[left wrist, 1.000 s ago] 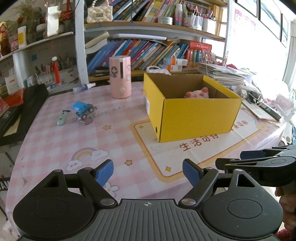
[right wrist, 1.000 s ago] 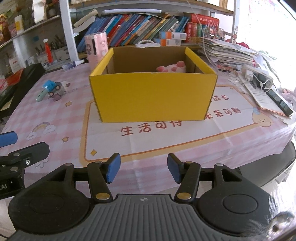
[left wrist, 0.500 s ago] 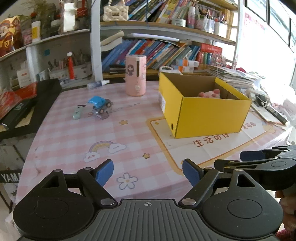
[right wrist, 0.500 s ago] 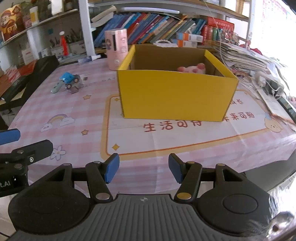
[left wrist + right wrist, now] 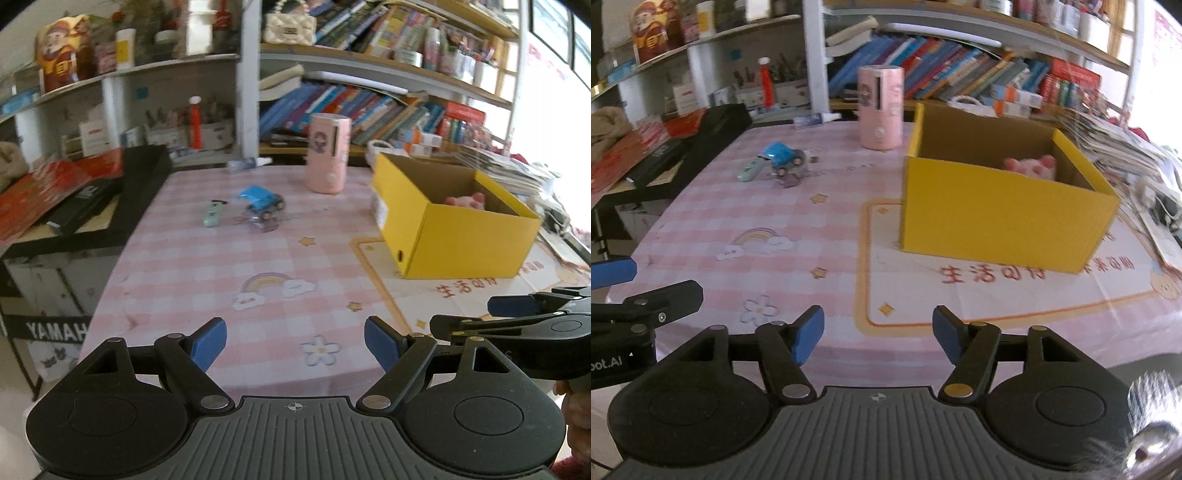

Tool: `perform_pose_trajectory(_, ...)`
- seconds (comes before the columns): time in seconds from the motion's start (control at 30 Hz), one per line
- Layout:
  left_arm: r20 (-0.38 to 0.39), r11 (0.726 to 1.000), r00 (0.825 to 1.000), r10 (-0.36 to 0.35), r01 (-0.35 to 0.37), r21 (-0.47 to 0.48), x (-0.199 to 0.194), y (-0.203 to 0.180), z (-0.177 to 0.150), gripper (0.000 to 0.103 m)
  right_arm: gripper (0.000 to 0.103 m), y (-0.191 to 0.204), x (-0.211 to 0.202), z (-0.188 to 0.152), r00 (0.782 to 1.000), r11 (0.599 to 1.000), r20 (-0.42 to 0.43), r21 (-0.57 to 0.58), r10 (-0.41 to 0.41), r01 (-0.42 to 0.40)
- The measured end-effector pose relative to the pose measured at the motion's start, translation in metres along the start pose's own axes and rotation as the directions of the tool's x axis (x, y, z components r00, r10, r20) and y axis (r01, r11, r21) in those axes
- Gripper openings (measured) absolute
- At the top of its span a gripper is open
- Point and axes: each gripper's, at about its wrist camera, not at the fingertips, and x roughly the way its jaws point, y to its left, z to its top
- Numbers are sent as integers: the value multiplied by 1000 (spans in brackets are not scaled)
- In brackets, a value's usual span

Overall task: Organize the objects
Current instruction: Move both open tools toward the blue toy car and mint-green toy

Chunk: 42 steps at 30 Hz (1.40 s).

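Nearest in each wrist view are the 2 tools themselves. The left hand-held gripper [image 5: 295, 345] hangs over the near edge of the bench [image 5: 207, 280], tilted downward, its blue pads wide apart with nothing between them. The right hand-held gripper [image 5: 878, 339] sits alongside it at the same edge, also pitched down toward the cloth; its jaws are opening and the gap between the pads is bare. Each tool shows at the side of the other's view: the right one appears at the lower right of the left wrist view, and the left one at the lower left of the right wrist view.

Further in, on the pink checked cloth, lies a printed mat [image 5: 997, 291] with an orange border and red characters. On the mat's far part stands the yellow cardboard box [image 5: 1001, 221], open at the top. Inside it, toward the far right corner, a pink plush toy [image 5: 1030, 166] shows just above the rim; the remainder of the box floor is hidden by the walls.

To the left of the box, well apart from it, a blue toy car [image 5: 262, 203] rests on the cloth, with a small pale green object [image 5: 213, 214] just beside it on the left. Beyond these, near the far edge, a pink cylindrical container [image 5: 328, 153] stands upright, and a small clear bottle [image 5: 247, 163] lies on its side left of it.

Behind the bench, bookshelves [image 5: 369, 103] hold rows of leaning books.
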Motion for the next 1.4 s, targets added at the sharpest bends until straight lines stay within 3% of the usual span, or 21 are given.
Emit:
perform_pose_trajectory(0.57, -25, 991, 995, 101, -103, -88, 14, 40, 4, 84, 68, 44, 34, 26, 995, 989, -27, -107, 100, -102)
perform_pose_trajectory(1.07, -38, 981, 988, 149, -153, -122, 77, 54, 53, 84, 68, 44, 99, 86, 989, 978, -27, -151, 144, -147)
perform_pose_trajectory(1.4, -28, 974, 981, 190, -192, -117, 118, 64, 94, 84, 65, 40, 137, 135, 984, 965, 35, -206, 176, -165)
